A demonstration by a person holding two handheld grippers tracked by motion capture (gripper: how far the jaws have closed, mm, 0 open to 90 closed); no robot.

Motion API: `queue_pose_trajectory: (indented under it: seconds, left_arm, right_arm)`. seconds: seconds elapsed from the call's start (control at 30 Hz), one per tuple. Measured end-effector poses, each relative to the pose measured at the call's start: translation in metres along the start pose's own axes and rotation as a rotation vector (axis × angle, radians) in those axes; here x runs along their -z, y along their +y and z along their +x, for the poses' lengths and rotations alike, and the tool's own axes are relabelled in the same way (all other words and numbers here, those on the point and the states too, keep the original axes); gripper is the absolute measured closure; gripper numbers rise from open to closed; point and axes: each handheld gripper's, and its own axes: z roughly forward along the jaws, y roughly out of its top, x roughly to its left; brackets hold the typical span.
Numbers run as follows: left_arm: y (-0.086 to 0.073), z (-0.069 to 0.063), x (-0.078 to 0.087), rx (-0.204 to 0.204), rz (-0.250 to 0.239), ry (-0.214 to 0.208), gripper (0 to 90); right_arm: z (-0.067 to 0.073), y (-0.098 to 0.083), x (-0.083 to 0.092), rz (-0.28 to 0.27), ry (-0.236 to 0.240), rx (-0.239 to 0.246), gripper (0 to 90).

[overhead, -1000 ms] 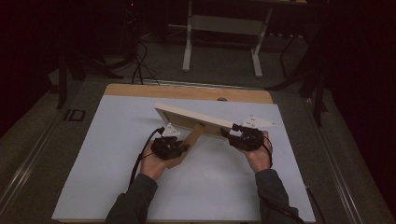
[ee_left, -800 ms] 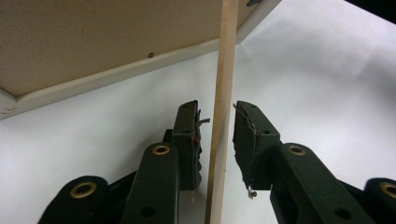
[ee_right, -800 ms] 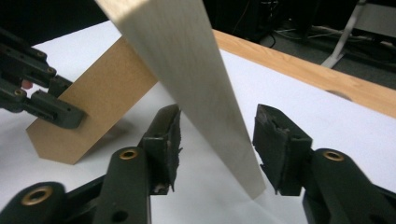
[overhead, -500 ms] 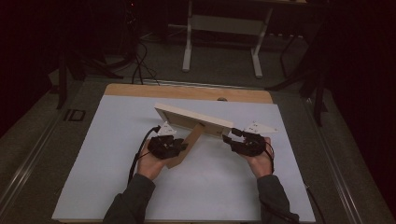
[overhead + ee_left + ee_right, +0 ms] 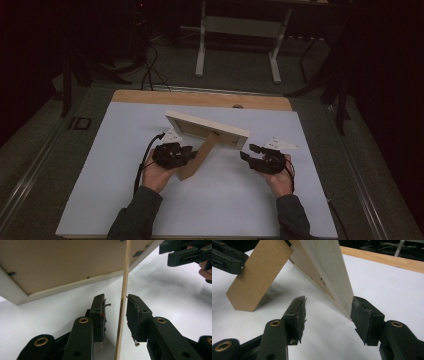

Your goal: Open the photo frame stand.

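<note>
A pale wooden picture frame with a brown fibreboard back (image 5: 206, 131) stands on the white table cover (image 5: 125, 200), near the middle of the table, propped on its flat brown fibreboard stand leg (image 5: 199, 156). From the high view the frame turns its back to the camera, so whatever it holds on its front is hidden.

The left gripper (image 5: 186, 154) sits just left of the leg's foot, in the person's left hand (image 5: 157, 174). In the left gripper view the leg (image 5: 123, 302) appears edge-on as a thin strip running up between the two black jaws. A narrow gap shows on the left side of the strip; on the right the torn pad lies so close to it that contact is hard to judge. The jaws have just been opening, and the grip looks released with the leg between them.

The right gripper (image 5: 246, 152) hangs off the frame's right end, held by the right hand (image 5: 280, 180). In the right gripper view its jaws stand wide apart, having just been opening. The frame's pale lower corner (image 5: 345, 311) comes down just beside the right pad, and whether they touch is unclear; nothing is pinched. The frame's upper part is cut off by that view's top edge.
</note>
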Motion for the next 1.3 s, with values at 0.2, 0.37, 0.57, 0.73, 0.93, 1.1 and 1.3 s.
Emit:
queue_pose_trajectory:
  seconds: [0.2, 0.37, 0.57, 0.73, 0.93, 1.1, 1.3]
  left_arm:
    - [0.001, 0.003, 0.008, 0.009, -0.021, 0.009, 68.7]
    - [0.001, 0.004, 0.013, 0.002, -0.034, 0.024, 67.8]
    - [0.003, 0.006, 0.018, 0.010, -0.057, 0.036, 67.8]
    - [0.004, 0.008, 0.022, 0.016, -0.071, 0.043, 67.5]
    - [0.004, 0.010, 0.026, 0.024, -0.087, 0.055, 67.7]
    - [0.007, 0.013, 0.030, 0.044, -0.106, 0.060, 68.0]
    - [0.011, 0.015, 0.033, 0.051, -0.119, 0.066, 69.1]
  right_arm:
    - [-0.002, -0.004, 0.002, 0.001, -0.001, -0.007, 45.7]
    - [-0.004, -0.007, 0.002, 0.014, -0.001, -0.008, 45.7]
    - [-0.007, -0.012, 0.003, 0.025, -0.003, -0.028, 45.7]
    - [-0.009, -0.015, 0.004, 0.031, -0.004, -0.041, 45.7]
    - [-0.010, -0.016, 0.004, 0.034, -0.007, -0.049, 45.9]
    - [-0.010, -0.015, 0.006, 0.034, -0.014, -0.043, 46.1]
    - [-0.011, -0.015, 0.006, 0.047, -0.021, -0.047, 46.5]
